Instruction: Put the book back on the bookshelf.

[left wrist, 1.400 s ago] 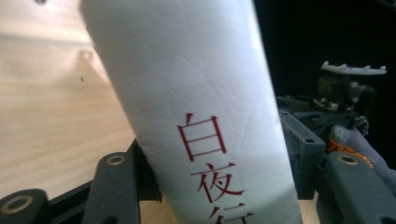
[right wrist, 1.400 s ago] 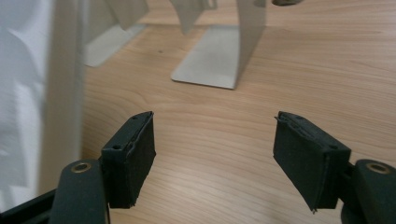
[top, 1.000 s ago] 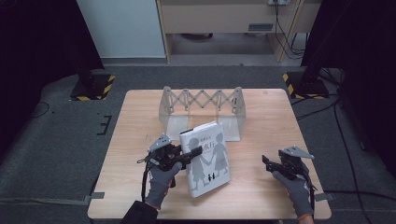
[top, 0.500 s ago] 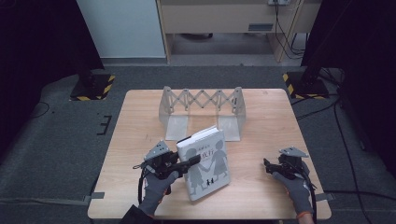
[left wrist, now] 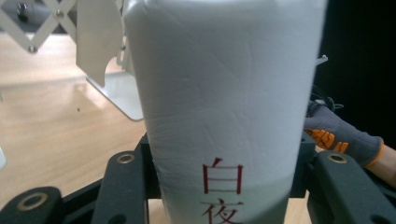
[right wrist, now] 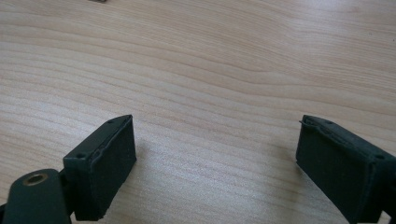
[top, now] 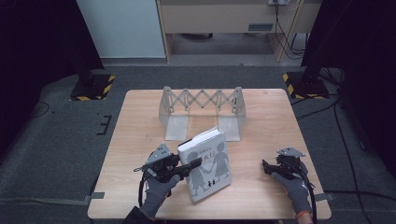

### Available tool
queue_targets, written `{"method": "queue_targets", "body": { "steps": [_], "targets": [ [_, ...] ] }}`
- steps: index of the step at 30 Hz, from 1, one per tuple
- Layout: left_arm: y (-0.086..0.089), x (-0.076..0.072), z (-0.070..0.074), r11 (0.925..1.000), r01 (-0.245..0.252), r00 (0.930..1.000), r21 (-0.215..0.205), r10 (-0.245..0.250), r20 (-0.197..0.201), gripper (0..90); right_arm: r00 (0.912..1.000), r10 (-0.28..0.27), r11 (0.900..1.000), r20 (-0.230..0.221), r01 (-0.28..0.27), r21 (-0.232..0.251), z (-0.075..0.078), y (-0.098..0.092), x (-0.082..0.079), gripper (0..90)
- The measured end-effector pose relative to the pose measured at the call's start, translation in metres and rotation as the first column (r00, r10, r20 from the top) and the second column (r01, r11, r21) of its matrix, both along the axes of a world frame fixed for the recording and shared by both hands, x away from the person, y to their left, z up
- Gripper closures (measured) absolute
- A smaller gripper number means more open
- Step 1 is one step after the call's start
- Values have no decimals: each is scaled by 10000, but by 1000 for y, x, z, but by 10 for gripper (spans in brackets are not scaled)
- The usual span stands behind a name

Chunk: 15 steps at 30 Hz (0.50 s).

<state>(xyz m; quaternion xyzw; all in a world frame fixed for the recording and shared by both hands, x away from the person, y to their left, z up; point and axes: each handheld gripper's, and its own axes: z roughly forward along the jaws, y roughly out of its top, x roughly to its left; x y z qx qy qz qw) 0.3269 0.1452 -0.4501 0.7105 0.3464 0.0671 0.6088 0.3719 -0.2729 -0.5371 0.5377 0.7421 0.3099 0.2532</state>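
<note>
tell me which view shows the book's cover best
The high view: the book shows its whole front cover with two grey figures. The left gripper view has its white spine with red characters; the right gripper view shows bare table.

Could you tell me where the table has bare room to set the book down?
Bare wood lies between the book and the right gripper, and along the table's left side beside the folding rack. It is crowded at the middle, where the rack's plates meet the book in the left gripper.
</note>
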Motion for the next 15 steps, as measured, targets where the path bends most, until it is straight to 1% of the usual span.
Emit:
{"method": "queue_targets", "body": {
  "steps": [1, 2, 3, 5, 10, 11, 13, 14, 15],
  "targets": [
    [-4, 1, 3, 9999, -96, 9998, 125, 94, 178, 490, 10000, -45, 10000, -3, 45, 21, 0, 0, 0, 120],
    [-6, 1, 4, 9997, -152, 9995, 182, 147, 262, 490, 10000, -69, 10000, -14, 69, 33, 0, 0, 0, 121],
    [-6, 1, 4, 9997, -152, 9995, 182, 147, 262, 490, 10000, -69, 10000, -14, 69, 33, 0, 0, 0, 121],
    [-8, 3, 6, 9991, -333, 9987, 265, 322, 399, 490, 10000, -82, 10000, 8, 82, 20, 0, 0, 0, 121],
    [-5, 8, 10, 9960, -772, 9949, 441, 740, 688, 493, 10000, -47, 10000, 5, 47, 47, 0, 0, 0, 119],
    [-2, 10, 10, 9944, -981, 9923, 394, 948, 797, 497, 10000, -5, 10000, 20, 5, 3, 0, 0, 0, 119],
    [0, 12, 10, 9939, -1028, 9919, 394, 995, 795, 497, 10000, -55, 10000, 30, 55, 16, 0, 1, 0, 119],
    [2, 12, 8, 9946, -1011, 9925, 246, 992, 709, 497, 10000, -55, 10000, 30, 55, 16, 0, 1, 0, 119],
    [5, 11, 6, 9958, -895, 9940, 168, 883, 650, 497, 10000, 3, 10000, -17, -3, 41, 0, 1, 0, 117]
  ]
}}
